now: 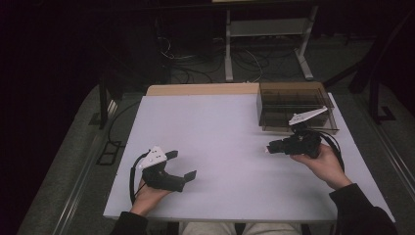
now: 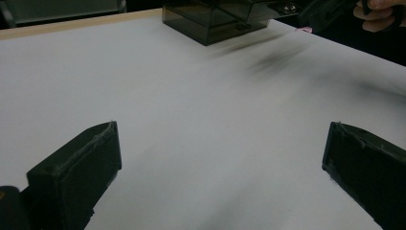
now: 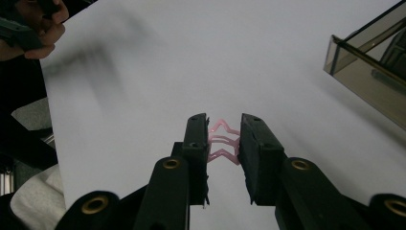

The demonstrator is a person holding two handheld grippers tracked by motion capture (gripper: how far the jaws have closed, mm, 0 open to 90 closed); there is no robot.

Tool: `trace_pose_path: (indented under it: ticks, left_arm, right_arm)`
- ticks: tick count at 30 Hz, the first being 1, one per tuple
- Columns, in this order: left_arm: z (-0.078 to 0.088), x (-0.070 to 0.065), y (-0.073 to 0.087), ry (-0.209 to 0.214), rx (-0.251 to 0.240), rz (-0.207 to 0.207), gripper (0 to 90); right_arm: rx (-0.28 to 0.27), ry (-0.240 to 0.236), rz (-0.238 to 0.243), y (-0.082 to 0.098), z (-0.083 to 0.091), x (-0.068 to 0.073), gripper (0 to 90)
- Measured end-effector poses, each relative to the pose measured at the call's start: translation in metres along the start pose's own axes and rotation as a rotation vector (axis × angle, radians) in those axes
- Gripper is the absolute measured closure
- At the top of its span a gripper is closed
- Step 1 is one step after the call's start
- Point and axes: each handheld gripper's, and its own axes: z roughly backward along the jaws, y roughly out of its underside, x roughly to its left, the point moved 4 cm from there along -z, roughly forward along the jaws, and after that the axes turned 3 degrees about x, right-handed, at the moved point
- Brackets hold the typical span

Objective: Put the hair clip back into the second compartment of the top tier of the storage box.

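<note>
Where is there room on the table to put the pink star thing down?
The widest bare patch of the table lies in the middle, between the left hand-held gripper and the right hand-held gripper holding the pink star. The far left, up to the cardboard edge, is bare too. It is crowded at the far right, by the smoky box.

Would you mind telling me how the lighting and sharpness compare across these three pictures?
High view: dim, dark surroundings, only the white table lit. Left gripper view: open left claw sharp, smeared shadows ahead, smoky box soft. Right gripper view: right claw and its pink star-shaped clip crisp, blurred shadow streaks upper left.
</note>
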Motion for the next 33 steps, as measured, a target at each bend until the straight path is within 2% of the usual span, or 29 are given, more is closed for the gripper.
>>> trace_pose_path:
  ticks: [14,33]
  left_arm:
    - [0.0,0.001,0.0,-0.005,-0.004,0.004,0.0]
    - [-0.001,0.0,0.0,-0.002,-0.001,0.0,0.0]
  right_arm:
    - [-0.02,0.04,-0.01,-0.007,0.022,-0.011,72.6]
    - [-0.049,0.072,-0.038,-0.012,0.043,-0.027,72.6]
